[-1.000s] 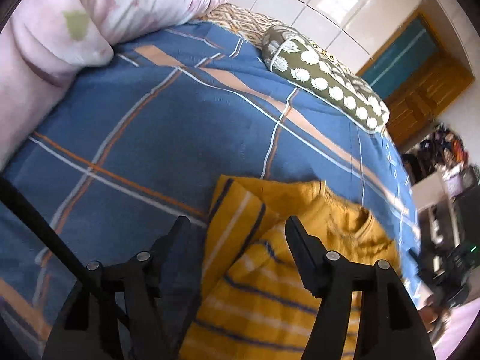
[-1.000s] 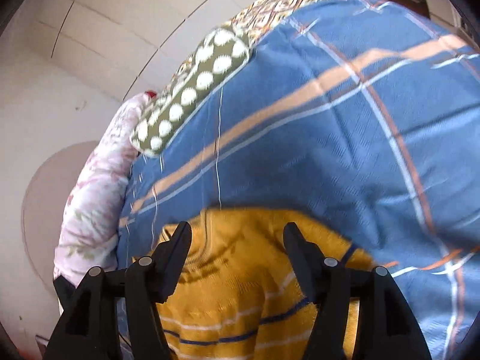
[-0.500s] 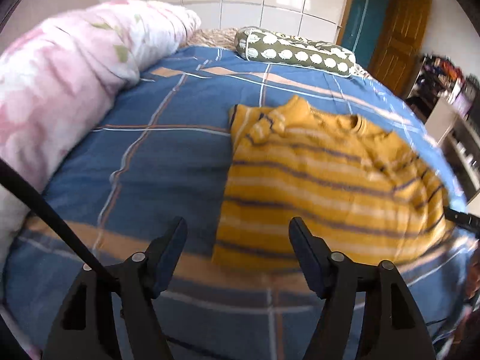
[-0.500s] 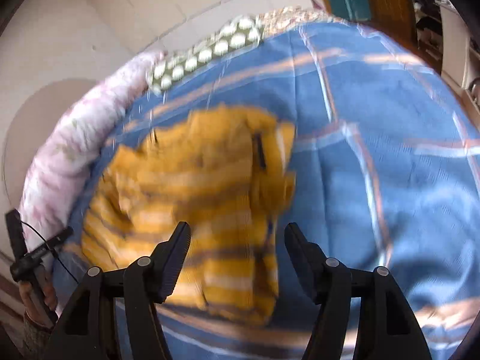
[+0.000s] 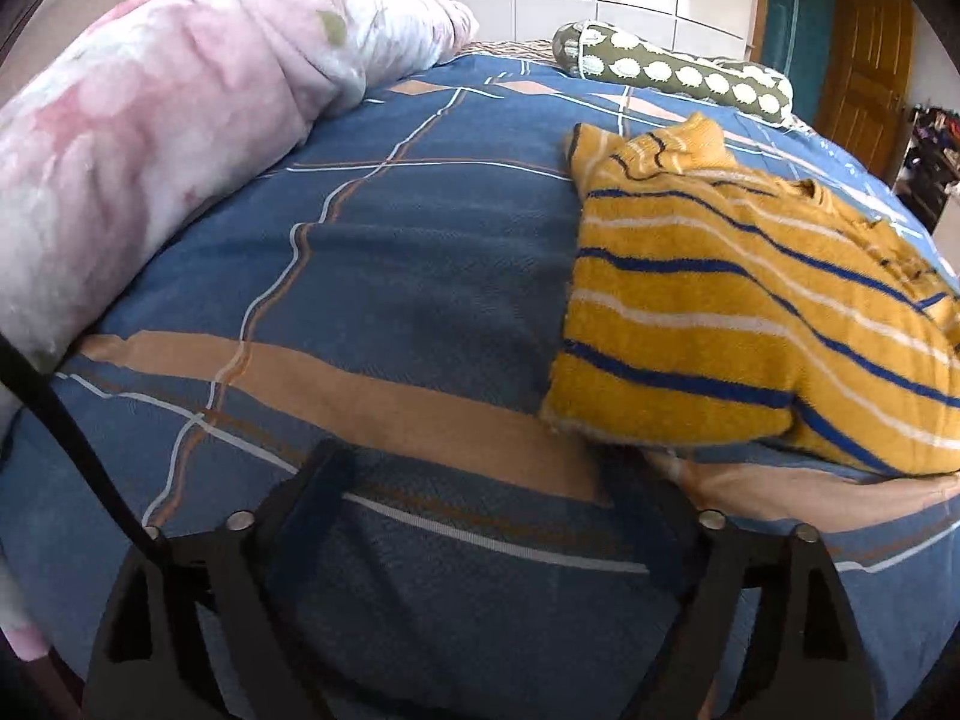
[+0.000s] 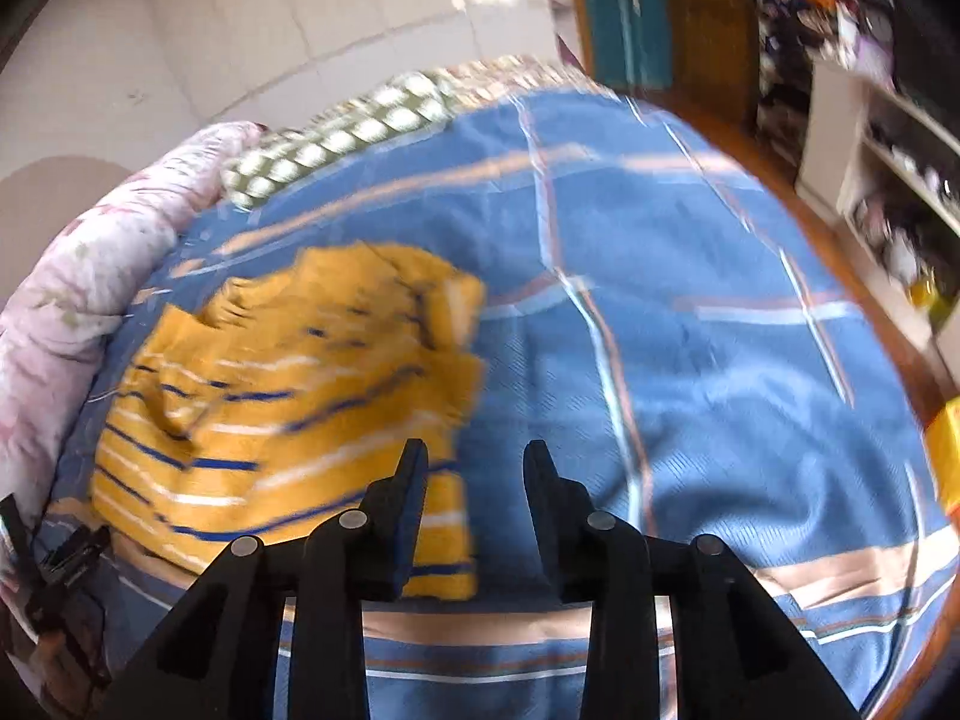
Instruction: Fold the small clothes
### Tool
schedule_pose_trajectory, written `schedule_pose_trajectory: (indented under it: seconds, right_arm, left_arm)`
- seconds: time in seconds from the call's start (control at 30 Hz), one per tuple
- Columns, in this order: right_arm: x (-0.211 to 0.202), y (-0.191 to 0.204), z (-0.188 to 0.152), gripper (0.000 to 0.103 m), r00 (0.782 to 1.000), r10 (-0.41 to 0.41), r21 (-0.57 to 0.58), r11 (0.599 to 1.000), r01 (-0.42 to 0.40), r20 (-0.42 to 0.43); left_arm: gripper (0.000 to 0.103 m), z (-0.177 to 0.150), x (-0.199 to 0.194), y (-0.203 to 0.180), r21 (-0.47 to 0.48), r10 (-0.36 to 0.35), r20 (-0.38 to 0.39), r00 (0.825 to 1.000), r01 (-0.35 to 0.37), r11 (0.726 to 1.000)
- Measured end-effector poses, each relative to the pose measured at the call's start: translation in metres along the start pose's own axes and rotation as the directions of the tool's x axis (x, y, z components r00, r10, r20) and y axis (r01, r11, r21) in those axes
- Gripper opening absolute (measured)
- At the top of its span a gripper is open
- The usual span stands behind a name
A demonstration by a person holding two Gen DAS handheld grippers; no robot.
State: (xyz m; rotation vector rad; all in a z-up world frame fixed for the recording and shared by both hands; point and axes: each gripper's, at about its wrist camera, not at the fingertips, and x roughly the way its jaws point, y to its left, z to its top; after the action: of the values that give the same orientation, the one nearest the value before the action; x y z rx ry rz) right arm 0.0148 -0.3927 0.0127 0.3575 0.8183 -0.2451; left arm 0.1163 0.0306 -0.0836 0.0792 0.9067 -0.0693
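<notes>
- Lying on the blue plaid bedspread point(image 5: 420, 276), the yellow striped sweater point(image 5: 750, 312) is folded into a rough rectangle, with blue and white stripes across it and its collar toward the far end of the bed.
- In the left wrist view the sweater sits to the right of centre; its near left corner rests on a tan band of the bedspread, just ahead of the right-hand finger of the left gripper point(image 5: 480, 480).
- The left gripper's jaws stand wide apart, with nothing but bedspread between them. No part of the sweater is held.
- The right gripper point(image 6: 474, 462) has its jaws parted by a moderate gap, narrower than the left's. Nothing is clamped between them; its left-hand finger overlaps the sweater's near right edge in the picture, but contact cannot be confirmed.
- The right wrist view is motion-blurred; the sweater point(image 6: 288, 396) appears left of centre there, with bare bedspread point(image 6: 720, 360) to its right.
- A pink floral duvet point(image 5: 162, 120) is bundled along the left side of the bed, well apart from the sweater.
- A green pillow with white spots point(image 5: 672, 72) lies at the far end of the bed, beyond the sweater's collar.
- A wooden door point(image 5: 864, 60) stands past the bed on the far right, and cluttered white shelves point(image 6: 888, 150) show in the right wrist view.
</notes>
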Motion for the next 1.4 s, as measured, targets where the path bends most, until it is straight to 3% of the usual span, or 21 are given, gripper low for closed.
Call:
schedule_pose_trajectory:
  seconds: [0.13, 0.3, 0.5, 0.67, 0.77, 0.83, 0.9, 0.97, 1.13, 1.23, 1.27, 1.3, 1.4]
  right_arm:
    - [0.003, 0.054, 0.005, 0.036, 0.995, 0.1, -0.083, 0.992, -0.098, 0.021]
    - [0.053, 0.15, -0.002, 0.035, 0.985, 0.151, -0.249, 0.954, -0.168, -0.086]
    - [0.134, 0.252, -0.01, 0.034, 0.959, 0.115, -0.367, 0.907, -0.208, -0.259]
    - [0.162, 0.323, -0.001, 0.038, 0.961, 0.028, -0.51, 0.843, -0.171, -0.277]
    - [0.144, 0.338, 0.011, 0.037, 0.958, 0.102, -0.543, 0.805, -0.239, -0.27]
    - [0.136, 0.337, 0.022, 0.037, 0.963, 0.124, -0.522, 0.82, -0.235, -0.24]
    - [0.146, 0.337, 0.031, 0.037, 0.976, 0.071, -0.505, 0.846, -0.169, -0.207]
    - [0.167, 0.336, 0.032, 0.037, 0.978, -0.03, -0.497, 0.864, -0.079, -0.207]
    - [0.22, 0.359, 0.026, 0.037, 0.959, -0.091, -0.49, 0.87, -0.055, -0.268]
    - [0.222, 0.381, 0.03, 0.035, 0.961, -0.055, -0.498, 0.862, -0.091, -0.272]
    - [0.219, 0.387, 0.03, 0.027, 0.957, -0.02, -0.495, 0.859, -0.131, -0.289]
    - [0.213, 0.389, 0.029, 0.025, 0.955, 0.014, -0.489, 0.856, -0.166, -0.298]
    - [0.184, 0.383, 0.033, 0.031, 0.956, 0.11, -0.46, 0.857, -0.23, -0.273]
  left_arm:
    - [0.091, -0.003, 0.001, 0.003, -0.016, -0.011, 0.025, 1.0, 0.011, 1.0]
    - [0.091, -0.006, -0.001, 0.001, -0.02, -0.005, 0.042, 0.999, 0.006, 1.0]
    - [0.091, -0.006, -0.002, 0.001, -0.019, -0.002, 0.047, 0.999, 0.003, 1.0]
    - [0.091, -0.007, -0.004, 0.003, -0.023, -0.025, 0.053, 0.998, 0.026, 0.999]
    - [0.091, -0.007, -0.005, 0.006, -0.027, -0.053, 0.051, 0.997, 0.055, 0.998]
    - [0.092, -0.007, -0.006, 0.007, -0.026, -0.068, 0.048, 0.997, 0.069, 0.997]
    - [0.093, -0.006, -0.005, 0.008, -0.029, -0.079, 0.044, 0.996, 0.08, 0.996]
    - [0.093, -0.005, -0.005, 0.009, -0.034, -0.094, 0.042, 0.995, 0.095, 0.995]
    - [0.094, -0.003, -0.003, 0.013, -0.043, -0.123, 0.038, 0.992, 0.125, 0.991]
    - [0.094, -0.002, -0.001, 0.014, -0.042, -0.127, 0.032, 0.991, 0.128, 0.991]
    - [0.095, -0.001, -0.001, 0.014, -0.041, -0.126, 0.028, 0.992, 0.127, 0.991]
    - [0.095, -0.001, -0.001, 0.014, -0.042, -0.125, 0.025, 0.992, 0.126, 0.991]
    - [0.095, 0.0, -0.001, 0.013, -0.043, -0.12, 0.016, 0.993, 0.121, 0.992]
